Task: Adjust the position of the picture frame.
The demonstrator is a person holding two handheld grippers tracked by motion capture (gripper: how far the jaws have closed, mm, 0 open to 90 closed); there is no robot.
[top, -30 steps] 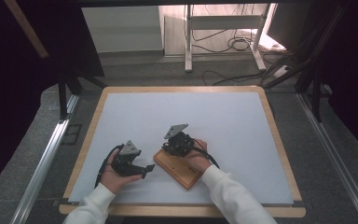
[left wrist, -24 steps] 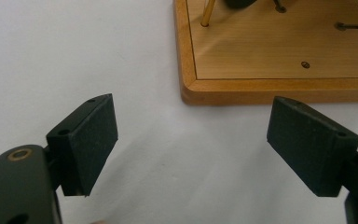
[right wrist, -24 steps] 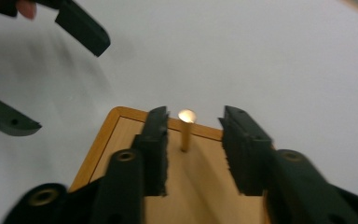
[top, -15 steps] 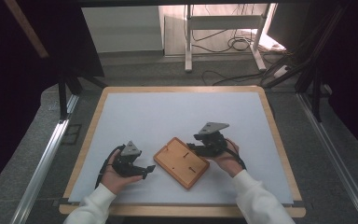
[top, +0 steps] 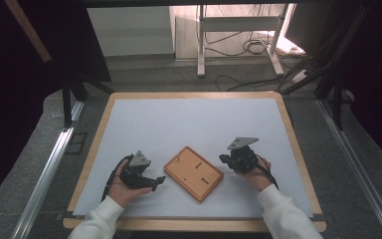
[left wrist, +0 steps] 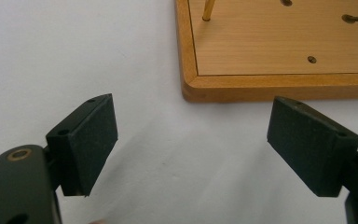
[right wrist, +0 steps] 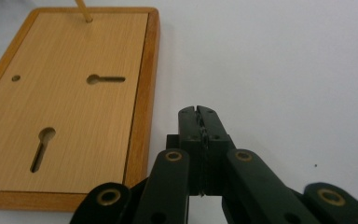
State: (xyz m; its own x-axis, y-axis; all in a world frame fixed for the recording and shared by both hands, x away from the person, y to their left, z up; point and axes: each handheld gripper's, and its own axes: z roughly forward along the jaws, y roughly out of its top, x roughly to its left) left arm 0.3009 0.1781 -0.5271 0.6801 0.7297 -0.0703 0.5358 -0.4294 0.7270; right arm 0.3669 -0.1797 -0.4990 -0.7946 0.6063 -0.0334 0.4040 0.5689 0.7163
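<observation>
On the white mat, the wooden board [top: 193, 173] lies flat between both grippers; right gripper [right wrist: 199, 113], jaws just pressed together on nothing, sits beside it, left gripper [left wrist: 191, 140] spread wide, likely lining up for its near corner

The high view looks down from above; both tool views sit close, sharing the wooden board [top: 193, 173].

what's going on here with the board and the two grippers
A person at a white table holds a hand-held gripper in each hand, on either side of a wooden board lying flat. The left hand-held gripper is open, just short of the board's corner. The right hand-held gripper has just closed on nothing beside the board's edge.
</observation>
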